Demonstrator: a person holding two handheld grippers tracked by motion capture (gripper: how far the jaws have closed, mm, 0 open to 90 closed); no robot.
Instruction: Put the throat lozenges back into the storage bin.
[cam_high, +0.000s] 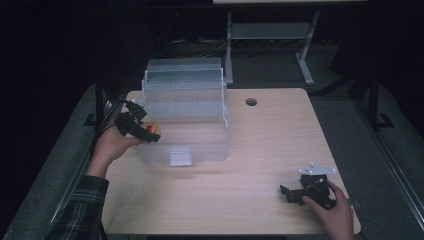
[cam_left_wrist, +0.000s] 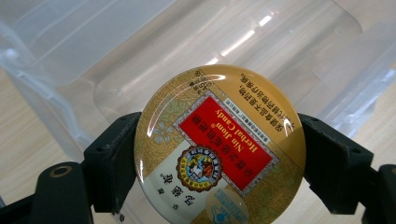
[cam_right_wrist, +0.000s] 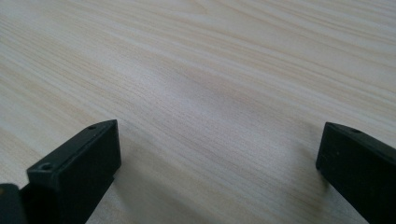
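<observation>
We note the candy tin (cam_left_wrist: 219, 149): a glossy lid, smooth, with bright reflections across its printed gold and red face (metal by the look of it). The storage box (cam_high: 185, 112) is clear plastic, smooth and shiny, glinting along its ridges. The table (cam_right_wrist: 210, 70) shows pale wood grain with a matt finish. The jaws of the left gripper (cam_left_wrist: 219, 163) and the right gripper (cam_right_wrist: 219, 163) look like matt black plastic.

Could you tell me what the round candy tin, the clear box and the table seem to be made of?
Candy tin: probably printed metal, glossy; sharp glints cross its gold lid. The left tool grips its rim.
Clear box: transparent plastic, smooth; the table shows through its walls, with light streaks.
Table: pale wood or wood-look laminate, matte; fine grain lines, no glare.
</observation>
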